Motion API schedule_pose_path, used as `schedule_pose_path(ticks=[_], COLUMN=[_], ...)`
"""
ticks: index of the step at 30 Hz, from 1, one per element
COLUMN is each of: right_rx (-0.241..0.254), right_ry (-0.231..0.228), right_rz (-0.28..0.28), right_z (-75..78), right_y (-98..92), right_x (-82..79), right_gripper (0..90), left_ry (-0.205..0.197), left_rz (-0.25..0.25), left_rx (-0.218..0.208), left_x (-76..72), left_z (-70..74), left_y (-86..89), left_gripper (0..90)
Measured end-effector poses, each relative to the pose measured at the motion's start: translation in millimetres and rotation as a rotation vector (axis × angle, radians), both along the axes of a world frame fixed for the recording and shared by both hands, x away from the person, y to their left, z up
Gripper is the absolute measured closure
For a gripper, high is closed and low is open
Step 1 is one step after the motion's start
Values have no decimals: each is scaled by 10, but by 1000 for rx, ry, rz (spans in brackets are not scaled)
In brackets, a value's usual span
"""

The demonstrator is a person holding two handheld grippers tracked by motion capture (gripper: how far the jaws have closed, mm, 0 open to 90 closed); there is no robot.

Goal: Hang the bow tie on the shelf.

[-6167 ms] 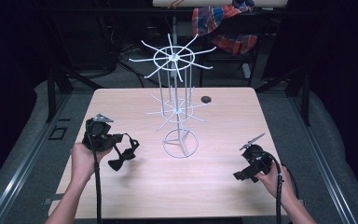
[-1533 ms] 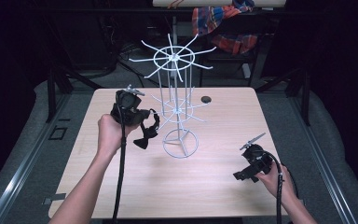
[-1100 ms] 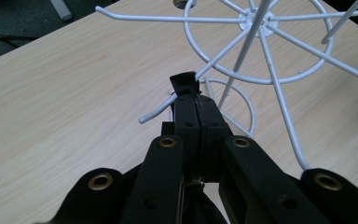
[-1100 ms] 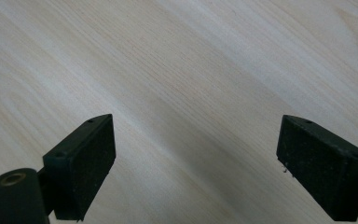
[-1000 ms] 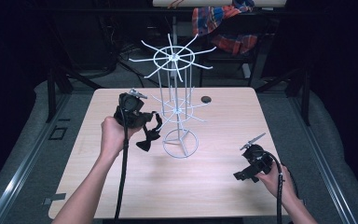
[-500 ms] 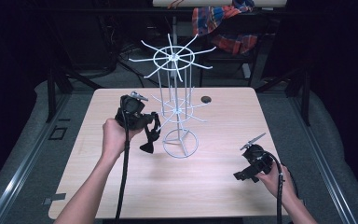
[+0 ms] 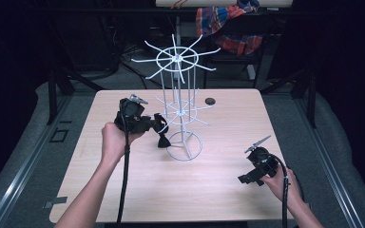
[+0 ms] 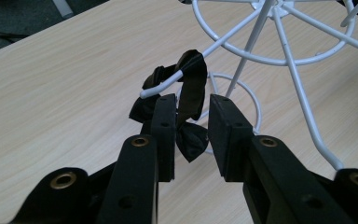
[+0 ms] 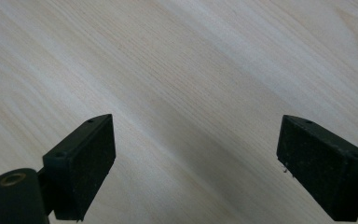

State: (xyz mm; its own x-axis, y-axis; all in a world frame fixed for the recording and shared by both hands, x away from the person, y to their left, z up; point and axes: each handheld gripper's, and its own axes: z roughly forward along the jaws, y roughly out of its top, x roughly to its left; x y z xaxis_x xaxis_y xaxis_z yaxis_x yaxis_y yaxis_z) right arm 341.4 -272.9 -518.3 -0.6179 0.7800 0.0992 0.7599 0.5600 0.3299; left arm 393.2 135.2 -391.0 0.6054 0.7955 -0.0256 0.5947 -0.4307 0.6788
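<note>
Pale wooden table (image 7: pixel 123 190), centre: black fabric bow (image 8: pixel 189 100) hooked on white wire rack (image 7: pixel 180 102); my left gripper (image 8: pixel 189 123) jaws just opening, bow loose between; right gripper (image 9: pixel 193 154) spread, idle. Risk: snagged withdrawal unhooks bow.

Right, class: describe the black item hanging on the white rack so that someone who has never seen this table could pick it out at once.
Start at the white wire rack standing mid-table. Follow its lower ring of arms to the hook pointing toward the left tool. There hangs a black bow tie, soft fabric looped over the hook's tip, the only item on the otherwise bare rack.
</note>
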Motion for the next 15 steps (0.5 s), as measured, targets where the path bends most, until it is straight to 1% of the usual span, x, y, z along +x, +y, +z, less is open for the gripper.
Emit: schedule_pose_path(ticks=[4, 5, 7, 8, 9, 10, 11, 12, 13, 14, 15], right_rx=[2, 1, 1, 1, 13, 13, 11, 0, 0, 0, -7], right_ry=[1, 1, -1, -1, -6, -6, -3, 1, 1, 1, -1], right_rz=[1, 1, 0, 0, -11, -11, -12, -3, -2, -2, 5], right_z=[1, 1, 1, 1, -5, -5, 0, 9, 10, 10, 12], right_y=[3, 4, 1, 1, 5, 5, 7, 4, 5, 5, 4], right_x=[0, 0, 1, 1, -7, -7, -8, -5, -6, -6, -3], right_gripper=[112, 112, 112, 112, 112, 112, 111, 111, 111, 111, 111], left_ry=[1, 2, -3, -2, -1, 0, -7, -7, -6, -8, -8], left_rz=[-3, -5, -3, -3, 0, 3, 17, 17, 21, 29, 36], left_rx=[-1, 0, -3, -3, 0, 1, 7, 7, 11, 9, 2], left_x=[-28, -36, -57, -67, -77, -87, -110, -110, -121, -133, -158], left_z=[-5, -1, 2, 5, 7, 9, 8, 8, 10, 10, 7], left_y=[15, 23, 39, 51, 65, 81, 116, 116, 138, 160, 207], left_gripper=[631, 631, 577, 577, 529, 529, 475, 439, 414, 414, 361])
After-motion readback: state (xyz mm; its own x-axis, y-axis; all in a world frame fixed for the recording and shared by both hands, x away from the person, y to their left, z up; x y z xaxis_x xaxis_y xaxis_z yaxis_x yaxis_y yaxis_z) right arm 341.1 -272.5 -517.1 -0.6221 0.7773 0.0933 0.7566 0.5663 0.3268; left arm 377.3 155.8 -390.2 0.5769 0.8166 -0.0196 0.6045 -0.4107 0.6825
